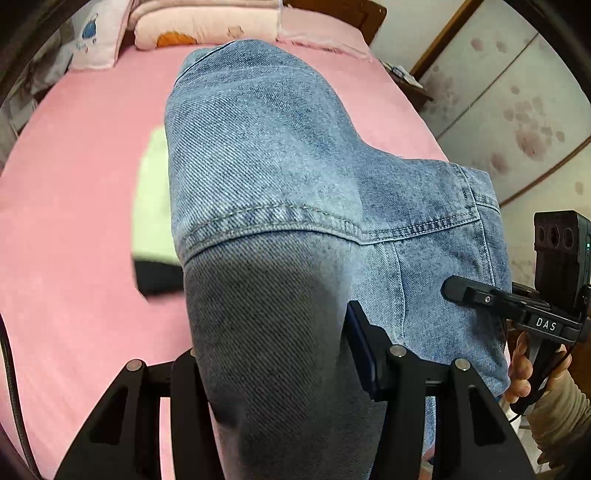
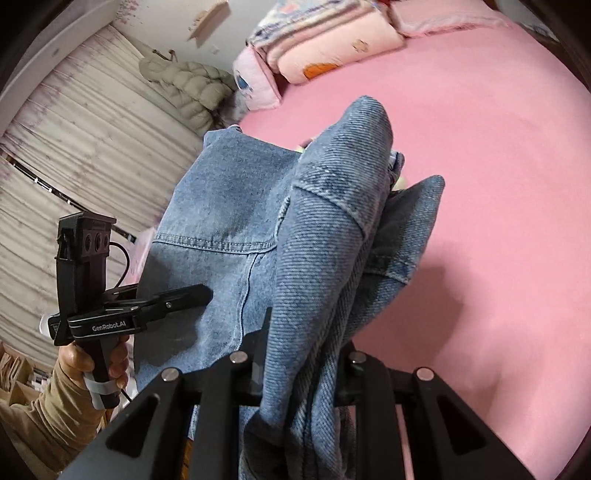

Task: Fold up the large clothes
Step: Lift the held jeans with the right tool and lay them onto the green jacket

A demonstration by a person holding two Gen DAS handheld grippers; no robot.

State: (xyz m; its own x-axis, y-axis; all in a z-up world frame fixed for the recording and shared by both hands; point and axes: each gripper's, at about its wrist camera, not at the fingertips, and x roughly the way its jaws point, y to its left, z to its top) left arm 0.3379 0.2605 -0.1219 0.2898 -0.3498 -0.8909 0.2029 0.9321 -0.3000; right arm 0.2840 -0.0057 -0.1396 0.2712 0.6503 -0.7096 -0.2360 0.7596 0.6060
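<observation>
Denim garment (image 1: 280, 177) fills the middle of both wrist views, lifted above the pink bed (image 1: 74, 229) that spreads behind it. Left gripper (image 1: 273, 354) is clamped on a thick fold of the denim at bottom centre; right gripper (image 2: 303, 354) pinches another bunch. Pillows (image 1: 207, 26) lie along the top of the frame, and a pale-and-dark item (image 1: 155, 214) lies at centre left.

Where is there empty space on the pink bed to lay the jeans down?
The pink bed sheet is bare across its wide middle, between the blue denim garment and the pink pillows. It is crowded at the head, and by the pale green and black item beside the denim.
</observation>
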